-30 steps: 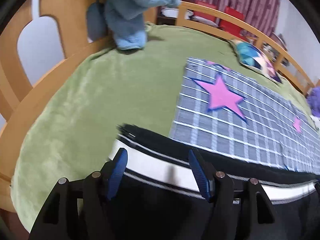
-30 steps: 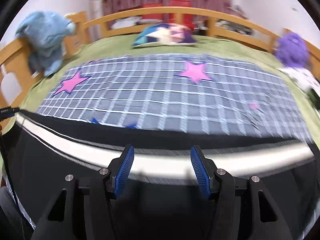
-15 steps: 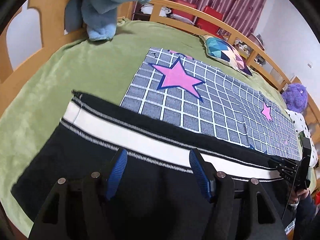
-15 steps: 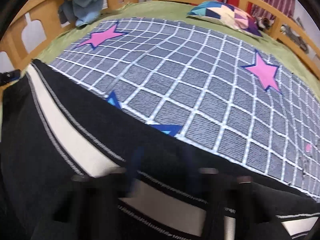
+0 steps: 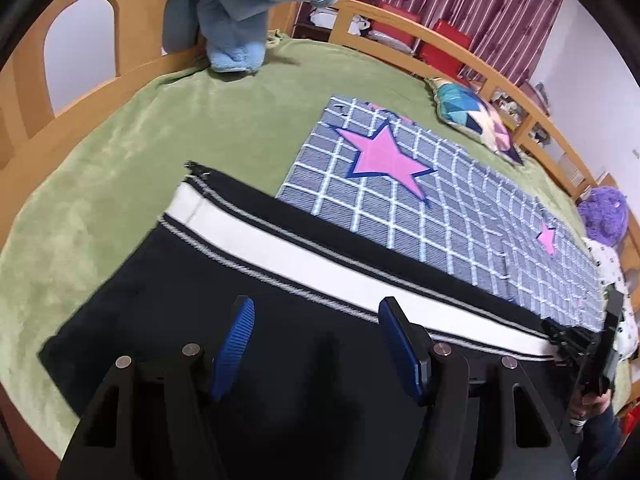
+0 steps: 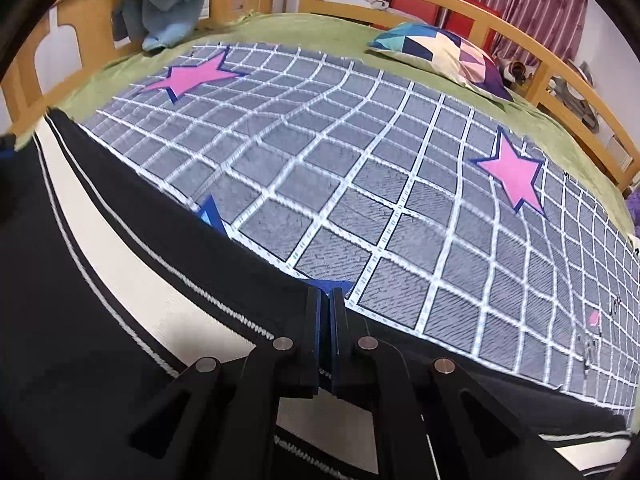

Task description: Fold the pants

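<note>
Right wrist: my right claw (image 6: 325, 308) clamps soft, limp pants (image 6: 120, 280) edge; left claw (image 5: 316, 344) gapes above them; best grabbed at corners.

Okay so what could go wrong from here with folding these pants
Only the right gripper is shut on the pants, at their far edge; the left gripper hangs open over the fabric. Pulling now would likely drag one side and skew the fold. The pants overlap the checked star blanket, which might bunch or shift along.
</note>
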The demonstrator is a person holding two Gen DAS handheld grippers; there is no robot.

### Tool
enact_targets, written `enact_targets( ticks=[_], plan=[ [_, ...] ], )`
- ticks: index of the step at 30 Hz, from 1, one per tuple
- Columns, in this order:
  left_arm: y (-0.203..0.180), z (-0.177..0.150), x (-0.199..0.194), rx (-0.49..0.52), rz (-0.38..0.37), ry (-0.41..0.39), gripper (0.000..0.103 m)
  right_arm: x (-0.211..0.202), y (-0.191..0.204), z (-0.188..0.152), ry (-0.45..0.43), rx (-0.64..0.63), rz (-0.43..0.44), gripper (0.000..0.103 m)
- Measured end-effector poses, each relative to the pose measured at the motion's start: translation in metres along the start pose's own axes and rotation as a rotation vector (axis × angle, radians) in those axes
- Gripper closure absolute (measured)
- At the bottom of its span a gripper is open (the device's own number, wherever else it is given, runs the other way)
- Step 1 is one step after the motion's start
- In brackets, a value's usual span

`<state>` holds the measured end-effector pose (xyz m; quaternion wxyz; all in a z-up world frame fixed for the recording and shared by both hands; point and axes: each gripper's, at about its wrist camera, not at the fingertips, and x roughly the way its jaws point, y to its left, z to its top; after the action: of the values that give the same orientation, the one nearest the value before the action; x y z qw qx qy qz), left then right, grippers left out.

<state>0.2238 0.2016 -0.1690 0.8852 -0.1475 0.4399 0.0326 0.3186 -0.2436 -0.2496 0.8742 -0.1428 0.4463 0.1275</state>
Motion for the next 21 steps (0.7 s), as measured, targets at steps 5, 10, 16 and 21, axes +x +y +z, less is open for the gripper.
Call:
enact_targets(
  ticks=[5,10,16,21],
  plan=[
    [0.013,0.009,0.002,0.046,0.086,0.017,0.040,-0.019,-0.009,-0.001,-0.008,0.050,0.021,0.088],
    [0.035,0.025,0.003,0.039,0.156,-0.028,0.040,-0.058,-0.011,-0.014,-0.049,0.136,-0.015,0.075],
    [0.009,0.034,0.055,0.091,0.013,0.075,0.040,-0.061,-0.011,-0.042,-0.024,0.233,0.046,0.072],
    [-0.017,0.034,0.097,0.140,0.106,0.111,0.035,-0.031,-0.017,-0.043,0.014,0.286,0.012,0.072]
  ],
)
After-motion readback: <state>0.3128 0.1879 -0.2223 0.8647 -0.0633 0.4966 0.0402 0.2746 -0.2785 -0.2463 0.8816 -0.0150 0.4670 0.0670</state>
